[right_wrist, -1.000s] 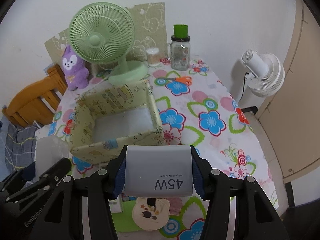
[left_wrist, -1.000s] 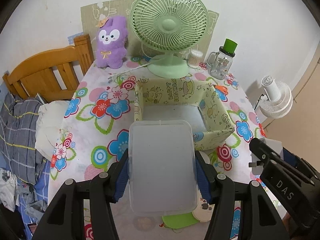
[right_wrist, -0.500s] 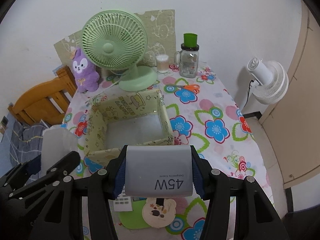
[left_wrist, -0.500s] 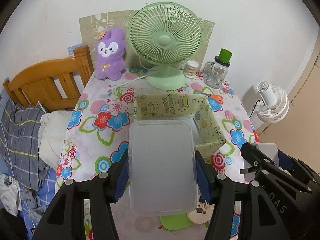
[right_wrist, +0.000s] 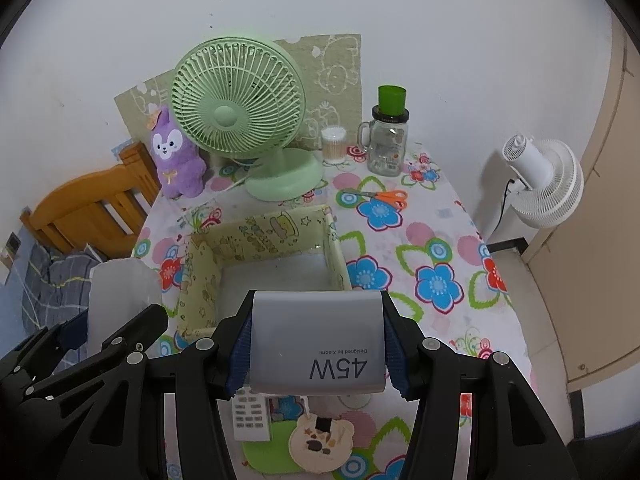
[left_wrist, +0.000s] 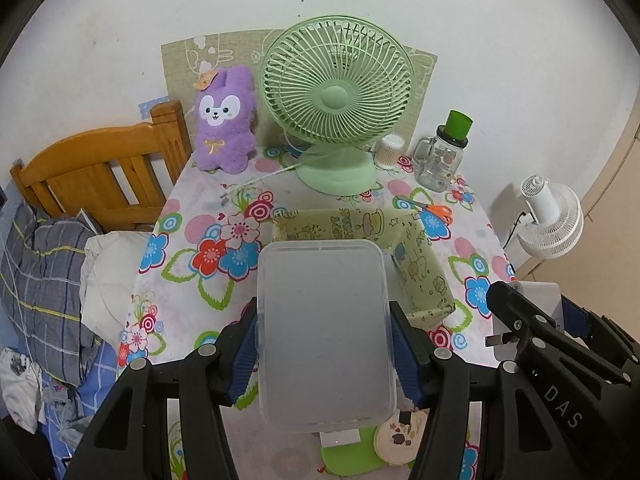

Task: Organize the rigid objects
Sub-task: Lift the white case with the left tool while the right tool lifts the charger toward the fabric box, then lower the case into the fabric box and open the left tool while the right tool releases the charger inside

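Above the flowered surface, left tongs clamp a light, slick plastic box by its long sides — right tongs pinch a dense, rigid 45W charger across its flanks.

— Any writing you can read?
— The grey charger says "45W" and, in small print, "Designed by Xiaomi", both upside down.
— Anything else?
— "DAS" in pale letters on the black body of the right gripper. The printing on the yellow box is too small to read.
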`<state>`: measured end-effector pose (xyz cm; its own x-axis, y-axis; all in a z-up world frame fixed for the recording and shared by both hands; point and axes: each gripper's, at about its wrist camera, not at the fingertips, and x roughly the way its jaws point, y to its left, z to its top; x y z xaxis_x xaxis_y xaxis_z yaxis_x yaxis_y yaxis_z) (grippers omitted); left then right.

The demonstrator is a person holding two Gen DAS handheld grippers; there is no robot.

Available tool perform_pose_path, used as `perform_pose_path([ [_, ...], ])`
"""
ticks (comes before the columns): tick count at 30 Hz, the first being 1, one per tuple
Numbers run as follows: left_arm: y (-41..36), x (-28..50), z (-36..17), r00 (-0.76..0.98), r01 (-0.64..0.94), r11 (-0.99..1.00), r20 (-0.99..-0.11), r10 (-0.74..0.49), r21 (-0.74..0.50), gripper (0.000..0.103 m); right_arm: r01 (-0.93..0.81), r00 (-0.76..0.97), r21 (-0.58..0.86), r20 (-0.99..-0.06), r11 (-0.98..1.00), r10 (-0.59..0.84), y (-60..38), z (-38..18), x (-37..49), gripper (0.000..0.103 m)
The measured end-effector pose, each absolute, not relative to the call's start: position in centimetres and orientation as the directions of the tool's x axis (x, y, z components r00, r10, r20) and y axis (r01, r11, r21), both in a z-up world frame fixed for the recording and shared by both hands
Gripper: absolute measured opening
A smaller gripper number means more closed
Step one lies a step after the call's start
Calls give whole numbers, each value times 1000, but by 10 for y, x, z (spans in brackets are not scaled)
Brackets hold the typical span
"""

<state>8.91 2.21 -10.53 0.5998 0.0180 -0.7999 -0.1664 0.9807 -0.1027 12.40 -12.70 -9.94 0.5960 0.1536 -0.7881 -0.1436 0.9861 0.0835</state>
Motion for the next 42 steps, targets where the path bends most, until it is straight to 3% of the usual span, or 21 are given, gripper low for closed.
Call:
perform_pose_path([
  [42, 45, 170, -159, 524, -253, 961, -851, 39, -111, 61, -205, 531, 57, -832, 977, 160, -99, -151, 224, 58],
])
